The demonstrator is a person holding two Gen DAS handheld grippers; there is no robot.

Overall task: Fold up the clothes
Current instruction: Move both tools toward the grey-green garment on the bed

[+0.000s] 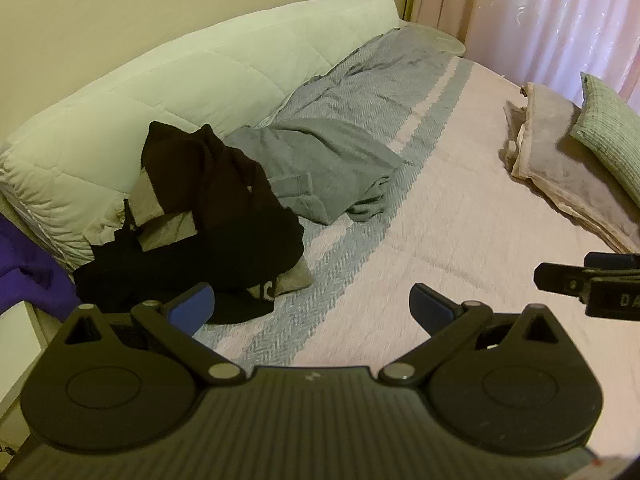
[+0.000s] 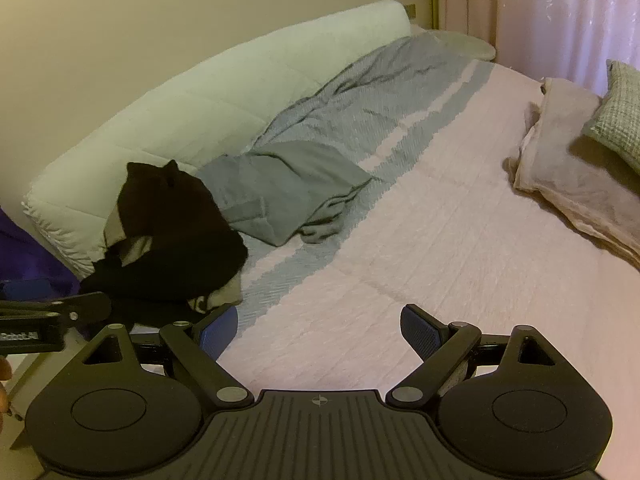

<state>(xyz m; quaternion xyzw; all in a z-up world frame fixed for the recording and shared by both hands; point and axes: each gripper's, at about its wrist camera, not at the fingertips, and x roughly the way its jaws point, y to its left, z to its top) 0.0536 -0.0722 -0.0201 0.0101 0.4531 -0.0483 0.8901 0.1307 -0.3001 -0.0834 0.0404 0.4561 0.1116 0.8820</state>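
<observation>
A heap of black clothes [image 1: 216,216] with grey pieces mixed in lies on the bed's left side, seen again in the right wrist view as the black heap [image 2: 176,232]. Beside it rests a crumpled grey garment [image 1: 320,168], also visible as the grey garment [image 2: 280,192]. My left gripper [image 1: 310,306] hovers open over the bedspread, just right of the black heap, holding nothing. My right gripper [image 2: 318,328] is open too, above the pink cover, empty. Each gripper's side shows in the other's view: the right one [image 1: 592,284], the left one [image 2: 52,316].
A pink bedspread [image 1: 460,220] with a blue-grey patterned band covers the bed. A white quilted duvet roll [image 1: 160,92] lies along the wall. Folded beige blankets [image 1: 568,176] and a green cushion [image 1: 612,128] sit at right. Purple fabric [image 1: 28,272] hangs at far left. Curtains stand behind.
</observation>
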